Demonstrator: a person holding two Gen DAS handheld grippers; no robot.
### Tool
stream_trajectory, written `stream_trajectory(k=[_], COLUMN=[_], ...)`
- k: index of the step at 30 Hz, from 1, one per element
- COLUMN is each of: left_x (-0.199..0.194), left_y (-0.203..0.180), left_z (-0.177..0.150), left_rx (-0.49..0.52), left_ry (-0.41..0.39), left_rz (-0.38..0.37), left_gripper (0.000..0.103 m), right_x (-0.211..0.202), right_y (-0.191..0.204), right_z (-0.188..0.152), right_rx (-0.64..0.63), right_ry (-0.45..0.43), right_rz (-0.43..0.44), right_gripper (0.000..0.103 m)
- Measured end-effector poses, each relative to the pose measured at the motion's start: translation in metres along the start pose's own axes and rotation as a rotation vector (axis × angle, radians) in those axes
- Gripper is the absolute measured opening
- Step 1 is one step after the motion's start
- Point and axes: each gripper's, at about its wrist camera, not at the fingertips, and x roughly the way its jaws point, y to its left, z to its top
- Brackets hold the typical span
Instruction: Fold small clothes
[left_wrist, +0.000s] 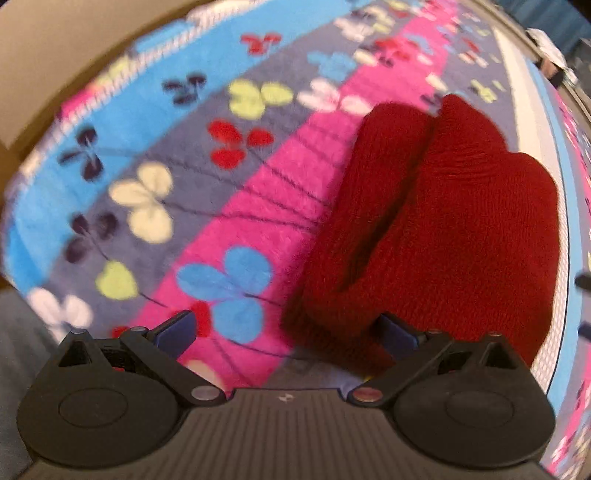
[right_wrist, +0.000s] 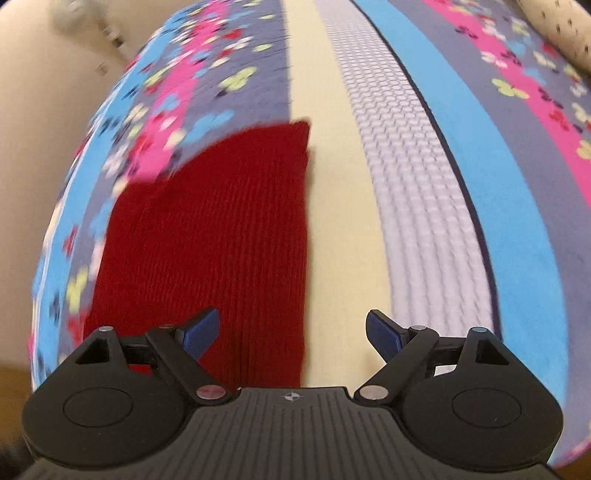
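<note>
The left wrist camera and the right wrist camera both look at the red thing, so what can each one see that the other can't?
Only the left wrist view shows the dark red knitted garment bunched in rounded folds with a deep crease, beside big butterfly prints. Only the right wrist view shows its flat ribbed side with a square corner, the white waffle-textured stripe, and a cream dotted cushion. Both show the striped butterfly fleece blanket under the garment, and an open claw, left and right, holding nothing.

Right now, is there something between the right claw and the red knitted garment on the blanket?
Nothing visible. The right claw is open directly over the near end of the red knitted garment, which lies flat on the patterned blanket with nothing on top.
</note>
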Motion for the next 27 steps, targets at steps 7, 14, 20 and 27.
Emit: stream_trajectory(k=[7, 14, 20, 27], left_x=[0.038, 0.047, 0.028, 0.026], left_y=[0.017, 0.019, -0.017, -0.08], left_z=[0.004, 0.004, 0.022, 0.1], left_rx=[-0.166, -0.24, -0.024, 0.215], left_ry=[0.089, 0.103, 0.014, -0.069], left_rz=[-0.114, -0.148, -0.129, -0.105], left_gripper=[0.103, 0.103, 0.049, 0.036], right_x=[0.087, 0.157, 0.143, 0.091], right_y=[0.003, -0.008, 0.0, -0.051], right_z=[0.096, 0.142, 0.141, 0.139], right_rx=[0.048, 0.102, 0.024, 0.121], right_ry=[0.024, 0.157, 0.096, -0.018], right_rz=[0.026, 0.139, 0.259, 0.253], right_gripper=[0.091, 0.095, 0.031, 0.024])
